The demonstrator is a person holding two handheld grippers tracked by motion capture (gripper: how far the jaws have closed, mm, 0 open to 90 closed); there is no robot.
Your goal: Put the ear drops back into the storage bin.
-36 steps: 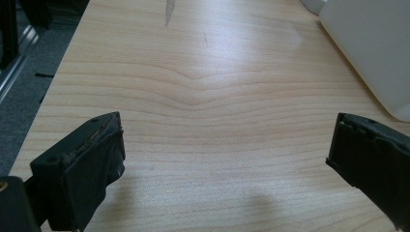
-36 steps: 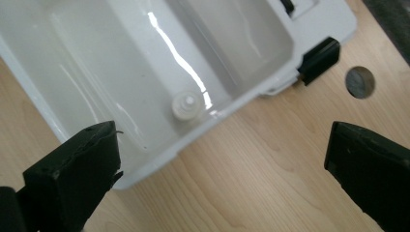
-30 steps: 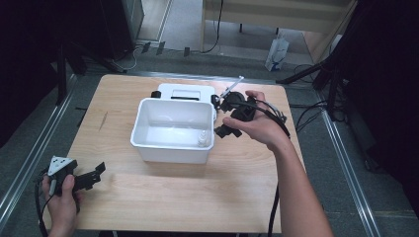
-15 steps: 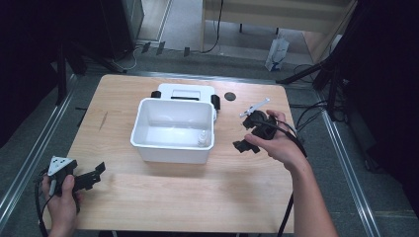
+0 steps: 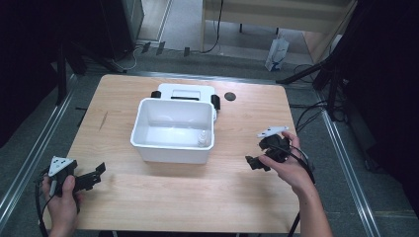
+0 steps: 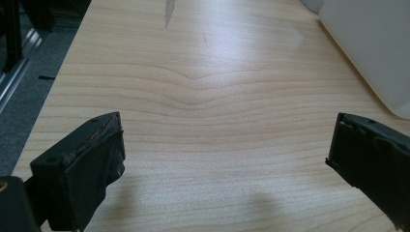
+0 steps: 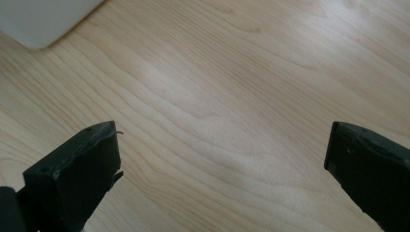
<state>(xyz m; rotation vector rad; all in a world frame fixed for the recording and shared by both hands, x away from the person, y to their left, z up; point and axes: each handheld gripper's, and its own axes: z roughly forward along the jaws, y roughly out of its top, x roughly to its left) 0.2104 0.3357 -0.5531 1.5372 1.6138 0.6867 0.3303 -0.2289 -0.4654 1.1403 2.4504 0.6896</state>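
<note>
A white plastic tub (image 5: 173,148) stands in the middle of the wooden table (image 5: 163,197). A small white bottle (image 5: 202,139) stands inside it at the near right corner. My left gripper (image 5: 99,173) rests at the near left corner of the table, open, with bare wood between its jaws (image 6: 227,145). My right gripper (image 5: 253,163) hovers right of the tub near the table's right edge, open and empty, its jaws spread over bare wood (image 7: 222,145). A corner of the tub (image 6: 367,53) shows in the left gripper view, and the tub (image 7: 43,19) also in the right gripper view.
A white device with black clips (image 5: 185,93) sits just behind the tub. A small black round disc (image 5: 229,96) lies on the table at the back right. Metal rails run along both sides of the table (image 5: 346,163). Cables lie on the floor at the right.
My right gripper has drawn back from above the tub's far right corner to the near right of the table. A small bottle now stands in the tub. The left gripper has not moved.
</note>
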